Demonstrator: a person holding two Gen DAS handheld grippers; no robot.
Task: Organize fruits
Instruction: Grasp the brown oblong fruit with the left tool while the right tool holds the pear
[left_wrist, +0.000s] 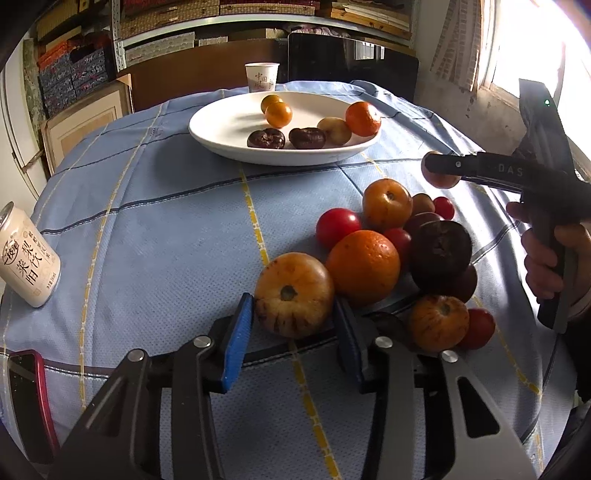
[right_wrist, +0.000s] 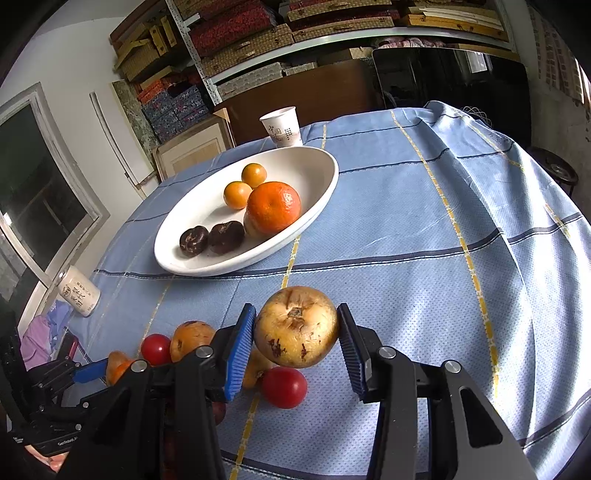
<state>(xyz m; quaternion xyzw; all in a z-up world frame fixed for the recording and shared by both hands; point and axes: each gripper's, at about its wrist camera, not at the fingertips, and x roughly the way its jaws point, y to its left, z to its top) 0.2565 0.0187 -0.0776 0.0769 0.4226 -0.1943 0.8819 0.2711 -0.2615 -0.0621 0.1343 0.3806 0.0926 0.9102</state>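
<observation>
White plate (left_wrist: 221, 140) holds six fruits; about a dozen lie piled on the blue cloth (left_wrist: 147, 221). Right gripper (right_wrist: 296, 332) carries a pale yellow fruit (right_wrist: 296, 326) aloft; left gripper (left_wrist: 293, 325) brackets a striped yellow fruit (left_wrist: 293, 293), grip uncertain

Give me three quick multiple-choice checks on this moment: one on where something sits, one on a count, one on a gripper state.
1. Where is the paper cup?
A. Behind the white dish, at the far table edge
B. Inside the dish
C. Beside the drink can

2. How many dark brown fruits lie in the dish?
A. None
B. Two
C. Five

3. What is the right gripper doing?
A. Open and empty
B. Shut on a red tomato
C. Holding the yellowish round fruit above the cloth

Key: 1 A, the cup stands just beyond the dish rim. 2 B, both wrist views show a pair side by side. 3 C, the blue jaws press both its sides and the fruit hangs clear of the cloth.
</observation>
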